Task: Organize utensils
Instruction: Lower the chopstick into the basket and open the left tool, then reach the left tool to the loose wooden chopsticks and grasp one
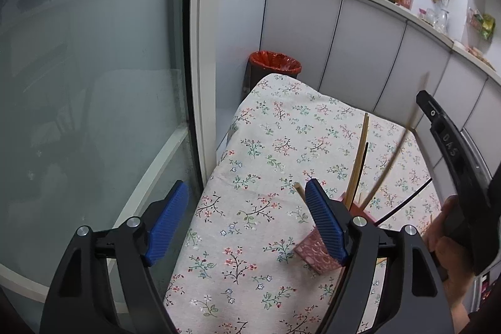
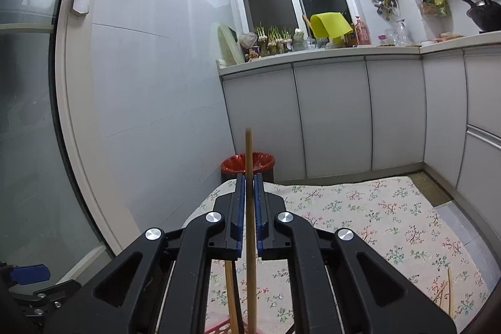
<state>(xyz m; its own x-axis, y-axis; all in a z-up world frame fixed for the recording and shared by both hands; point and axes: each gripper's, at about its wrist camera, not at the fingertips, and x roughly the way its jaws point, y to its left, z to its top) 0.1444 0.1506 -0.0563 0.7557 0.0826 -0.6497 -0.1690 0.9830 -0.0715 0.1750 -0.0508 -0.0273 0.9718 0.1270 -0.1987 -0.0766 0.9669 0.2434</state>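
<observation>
My left gripper (image 1: pixel 247 202) is open and empty above the left side of the floral-cloth table (image 1: pixel 266 146). Just right of it stands a pink patterned utensil holder (image 1: pixel 316 254) with several chopsticks (image 1: pixel 360 155) leaning in it. My right gripper (image 2: pixel 249 202) is shut on a wooden chopstick (image 2: pixel 249 165) held upright, its lower end over the pink holder (image 2: pixel 222 327). The right gripper's body (image 1: pixel 451 152) shows at the right edge of the left wrist view. More loose chopsticks (image 2: pixel 446 291) lie on the cloth at the right.
A bin with a red liner (image 1: pixel 275 64) stands past the table's far end. A glass door (image 1: pixel 94 83) is close on the left. Grey cabinets (image 2: pixel 332 115) with a cluttered countertop (image 2: pixel 313 52) run along the back and right.
</observation>
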